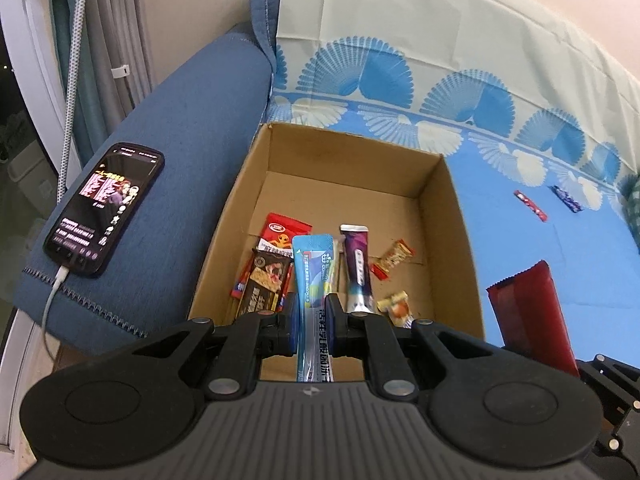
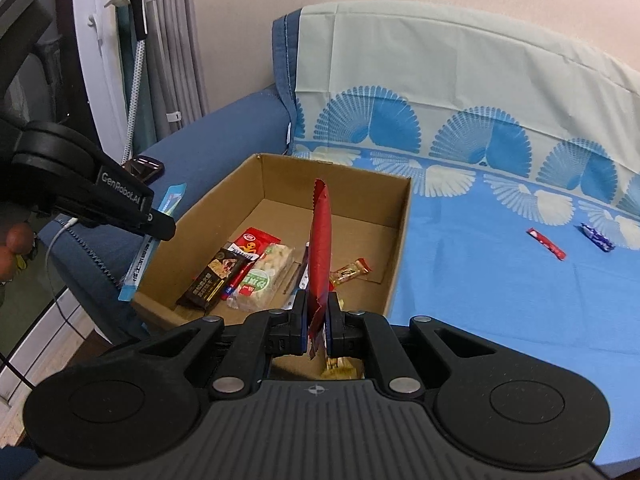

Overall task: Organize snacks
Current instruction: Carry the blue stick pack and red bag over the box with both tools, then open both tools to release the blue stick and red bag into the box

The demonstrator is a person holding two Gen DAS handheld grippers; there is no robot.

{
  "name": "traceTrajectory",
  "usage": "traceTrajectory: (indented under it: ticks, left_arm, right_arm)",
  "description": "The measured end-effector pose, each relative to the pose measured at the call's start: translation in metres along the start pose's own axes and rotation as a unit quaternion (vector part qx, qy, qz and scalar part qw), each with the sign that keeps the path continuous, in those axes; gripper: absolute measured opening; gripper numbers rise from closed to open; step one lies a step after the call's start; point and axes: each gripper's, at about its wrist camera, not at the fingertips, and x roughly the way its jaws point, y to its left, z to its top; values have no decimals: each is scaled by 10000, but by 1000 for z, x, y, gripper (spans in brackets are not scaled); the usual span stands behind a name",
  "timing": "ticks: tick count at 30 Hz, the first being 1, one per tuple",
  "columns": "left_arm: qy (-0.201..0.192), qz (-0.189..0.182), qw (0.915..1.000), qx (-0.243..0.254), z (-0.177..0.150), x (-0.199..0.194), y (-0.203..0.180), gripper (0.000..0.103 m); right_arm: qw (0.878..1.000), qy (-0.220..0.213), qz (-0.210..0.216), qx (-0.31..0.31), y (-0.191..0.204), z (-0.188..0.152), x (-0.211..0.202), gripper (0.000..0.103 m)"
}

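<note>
2 grippers hover at the near edge of the cardboard box (image 1: 432,184): our left gripper (image 1: 312,316) pinches a light-blue stick packet (image 1: 314,276), our right gripper (image 2: 318,330) clamps a red wrapper (image 2: 320,248) upright. Several snacks lie inside.

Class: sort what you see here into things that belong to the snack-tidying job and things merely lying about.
Belong: cardboard box, blue stick pack in the left gripper, red packet in the right gripper, red candy, blue candy.
Lying about: phone, charging cable.
</note>
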Motion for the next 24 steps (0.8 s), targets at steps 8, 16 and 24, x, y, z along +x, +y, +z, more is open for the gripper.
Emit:
traceTrajectory:
  ticks: [8,16,24]
  left_arm:
    - [244,108,9996,56,23,48,-3,14]
    - [506,162,9985,105,34,91,-6,14]
    - [600,260,9977,179,41,117,-6,14]
  right_arm:
    - [9997,206,43,79,-10,16,49,8]
    - [9987,470,76,187,-18,21,92,8]
    - [9973,692,104,208,-22,20,118,8]
